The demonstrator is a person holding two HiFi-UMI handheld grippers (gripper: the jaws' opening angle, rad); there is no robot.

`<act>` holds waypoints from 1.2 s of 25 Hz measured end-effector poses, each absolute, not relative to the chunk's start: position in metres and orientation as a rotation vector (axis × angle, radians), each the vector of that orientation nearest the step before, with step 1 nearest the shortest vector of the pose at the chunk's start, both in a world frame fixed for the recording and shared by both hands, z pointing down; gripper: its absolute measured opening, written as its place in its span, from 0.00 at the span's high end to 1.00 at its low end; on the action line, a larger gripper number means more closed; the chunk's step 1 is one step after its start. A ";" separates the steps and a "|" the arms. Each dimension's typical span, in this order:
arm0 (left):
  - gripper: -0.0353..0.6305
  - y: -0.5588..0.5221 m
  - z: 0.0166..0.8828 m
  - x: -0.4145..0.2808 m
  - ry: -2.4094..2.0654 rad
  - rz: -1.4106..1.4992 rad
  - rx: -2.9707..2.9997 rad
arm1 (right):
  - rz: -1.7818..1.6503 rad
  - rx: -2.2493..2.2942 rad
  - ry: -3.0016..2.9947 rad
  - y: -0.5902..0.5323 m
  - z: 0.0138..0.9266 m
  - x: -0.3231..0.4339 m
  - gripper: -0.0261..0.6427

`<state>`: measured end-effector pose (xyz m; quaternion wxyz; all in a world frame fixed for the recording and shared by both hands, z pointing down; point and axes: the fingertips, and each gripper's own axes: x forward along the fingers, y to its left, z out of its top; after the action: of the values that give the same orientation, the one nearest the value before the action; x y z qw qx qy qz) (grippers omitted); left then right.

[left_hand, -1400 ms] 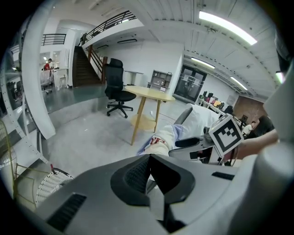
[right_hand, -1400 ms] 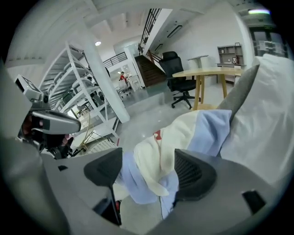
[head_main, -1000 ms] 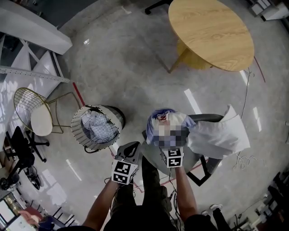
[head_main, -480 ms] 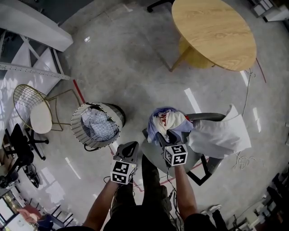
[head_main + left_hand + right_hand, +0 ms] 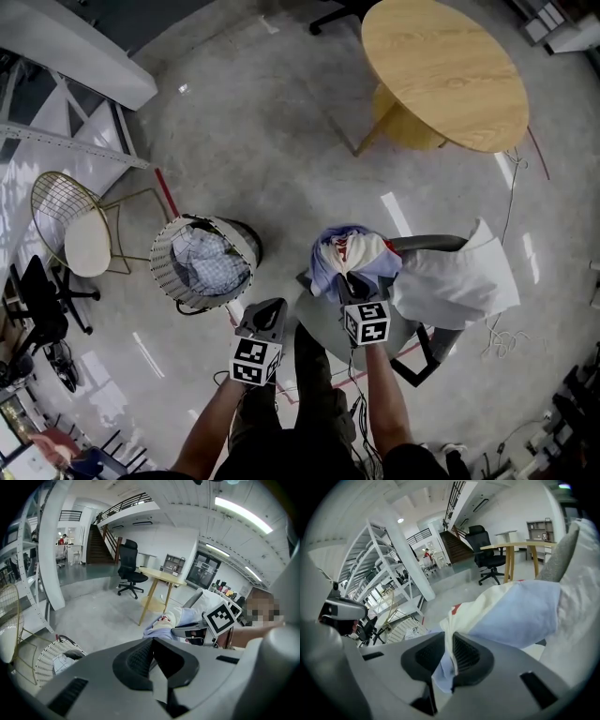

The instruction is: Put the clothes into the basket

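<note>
Clothes (image 5: pixel 352 255) lie in a heap on the grey chair (image 5: pixel 441 246), beside a big white cloth (image 5: pixel 455 279). The right gripper (image 5: pixel 449 651) has just been closing its jaws, and now they pinch a fold of light blue and cream fabric from this heap. So I judge the pick is made, and the next step is to lift and carry it to the basket (image 5: pixel 161 277), which stands well apart at the left w/ checked laundry already inside. The left gripper (image 5: pixel 152 658) hangs between chair and basket, jaws together, nothing in them. Floor (image 5: pixel 281 131) is grey polished concrete w/ red tape lines. A round wooden table (image 5: pixel 445 70) stands beyond, with a wire chair (image 5: pixel 66 225) and white shelving (image 5: pixel 66 150) at the left.
</note>
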<state>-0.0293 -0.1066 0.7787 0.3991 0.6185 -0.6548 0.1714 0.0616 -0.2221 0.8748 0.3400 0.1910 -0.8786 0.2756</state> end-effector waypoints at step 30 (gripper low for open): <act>0.94 -0.093 0.586 -0.080 -1.922 0.317 1.806 | 0.474 0.809 -2.647 -0.234 0.608 0.067 0.88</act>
<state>-0.0800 -0.0926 0.5857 0.2401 0.6601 -0.7023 0.1158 0.0672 -0.2336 0.6082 0.1660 0.2841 -0.9295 0.1665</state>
